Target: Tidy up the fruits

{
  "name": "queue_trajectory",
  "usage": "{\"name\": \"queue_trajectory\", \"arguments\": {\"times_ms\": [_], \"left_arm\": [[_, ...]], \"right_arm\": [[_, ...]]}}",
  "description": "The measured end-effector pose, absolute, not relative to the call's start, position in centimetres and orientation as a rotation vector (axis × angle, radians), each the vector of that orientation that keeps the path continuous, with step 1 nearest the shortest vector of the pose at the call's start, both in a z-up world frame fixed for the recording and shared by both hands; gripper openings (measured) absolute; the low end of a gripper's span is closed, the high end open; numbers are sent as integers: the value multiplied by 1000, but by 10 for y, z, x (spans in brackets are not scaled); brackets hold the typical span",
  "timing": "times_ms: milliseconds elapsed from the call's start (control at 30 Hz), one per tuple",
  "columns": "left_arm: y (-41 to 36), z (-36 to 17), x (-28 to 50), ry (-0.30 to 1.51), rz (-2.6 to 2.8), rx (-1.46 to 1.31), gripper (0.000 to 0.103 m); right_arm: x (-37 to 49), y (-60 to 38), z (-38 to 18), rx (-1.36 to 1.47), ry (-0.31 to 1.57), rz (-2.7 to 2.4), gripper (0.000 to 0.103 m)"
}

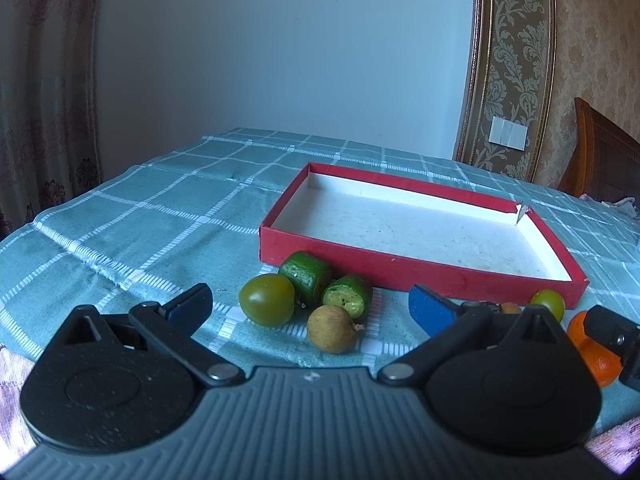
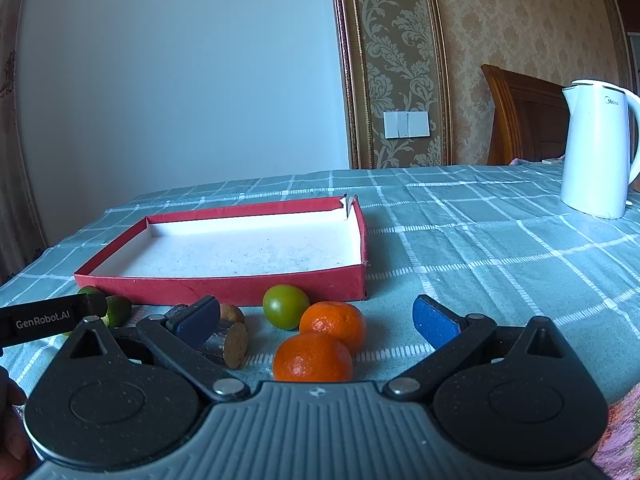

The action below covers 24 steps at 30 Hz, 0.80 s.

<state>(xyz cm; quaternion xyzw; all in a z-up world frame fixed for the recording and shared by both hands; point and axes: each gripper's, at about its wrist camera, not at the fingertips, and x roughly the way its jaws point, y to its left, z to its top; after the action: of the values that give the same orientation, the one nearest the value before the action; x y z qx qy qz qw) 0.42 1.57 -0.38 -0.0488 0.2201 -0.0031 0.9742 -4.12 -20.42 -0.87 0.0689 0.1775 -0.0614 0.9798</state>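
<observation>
Two oranges [image 2: 320,344] lie between the spread right gripper [image 2: 320,320] jaws — untouched.

Black grippers, blue-padded fingers [image 1: 430,312]

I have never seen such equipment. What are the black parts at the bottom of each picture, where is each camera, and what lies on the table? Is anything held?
The black parts are hand-held tongs with blue pads; a person holds one in each hand. Each picture comes from a camera on one tool, looking forward along its fingers. The left tongs and the right tongs are both open and hold nothing. On the checked green tablecloth stands a shallow red cardboard box, with nothing in it. Before it lie two orange mandarins, green round fruits, cut green pieces and a brown round fruit. A white kettle stands farther right.
</observation>
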Motion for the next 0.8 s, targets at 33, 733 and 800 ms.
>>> {"name": "queue_trajectory", "arguments": {"times_ms": [33, 733, 800], "left_arm": [[16, -4, 4, 444, -6, -99, 103], [17, -4, 5, 449, -3, -103, 103], [17, -4, 5, 450, -8, -106, 103]], "right_arm": [[-41, -204, -9, 139, 357, -124, 103], [-48, -218, -2, 134, 410, -50, 103], [-56, -229, 4, 123, 424, -22, 103]]}}
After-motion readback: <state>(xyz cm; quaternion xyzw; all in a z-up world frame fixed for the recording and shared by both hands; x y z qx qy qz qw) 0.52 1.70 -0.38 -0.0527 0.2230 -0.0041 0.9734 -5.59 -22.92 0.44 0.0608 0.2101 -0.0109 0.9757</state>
